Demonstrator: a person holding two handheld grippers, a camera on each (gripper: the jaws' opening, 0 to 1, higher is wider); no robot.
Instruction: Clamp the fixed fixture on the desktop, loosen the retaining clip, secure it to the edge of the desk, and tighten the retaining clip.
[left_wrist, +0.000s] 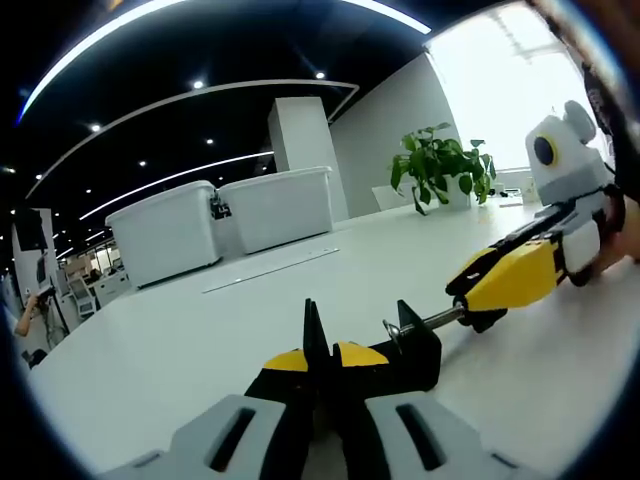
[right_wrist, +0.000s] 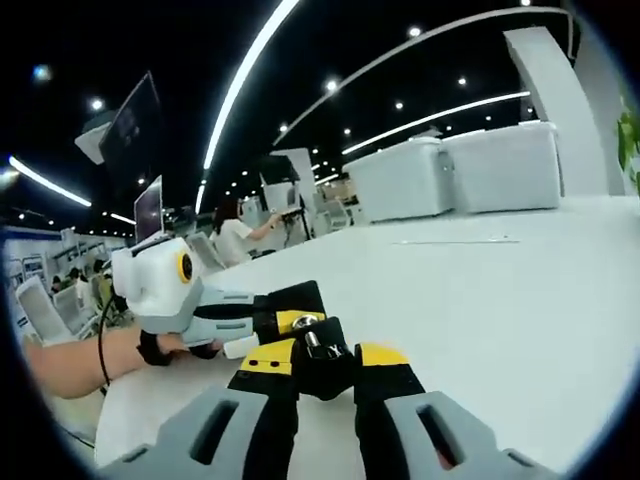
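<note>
A black clamp fixture (left_wrist: 415, 345) stands on the white desk (left_wrist: 180, 350), and my left gripper (left_wrist: 322, 355) is shut on its frame with the yellow-tipped jaws pressed against it. A metal screw rod (left_wrist: 436, 319) runs from the clamp to the right. There my right gripper (left_wrist: 482, 292) has its yellow and black jaws closed over the rod's end. In the right gripper view, my right gripper (right_wrist: 322, 358) is shut on the black screw knob (right_wrist: 314, 345), which has a metal centre. Just behind the knob is the left gripper (right_wrist: 288, 315), held by a bare forearm (right_wrist: 70, 365).
Two white lidded bins (left_wrist: 220, 220) stand at the desk's far side, also the bins (right_wrist: 460, 175). A potted plant (left_wrist: 440, 165) sits by the window. A thin strip (left_wrist: 270, 270) lies mid-desk. The desk edge (right_wrist: 110, 420) falls away lower left; a person (right_wrist: 235, 238) stands far behind.
</note>
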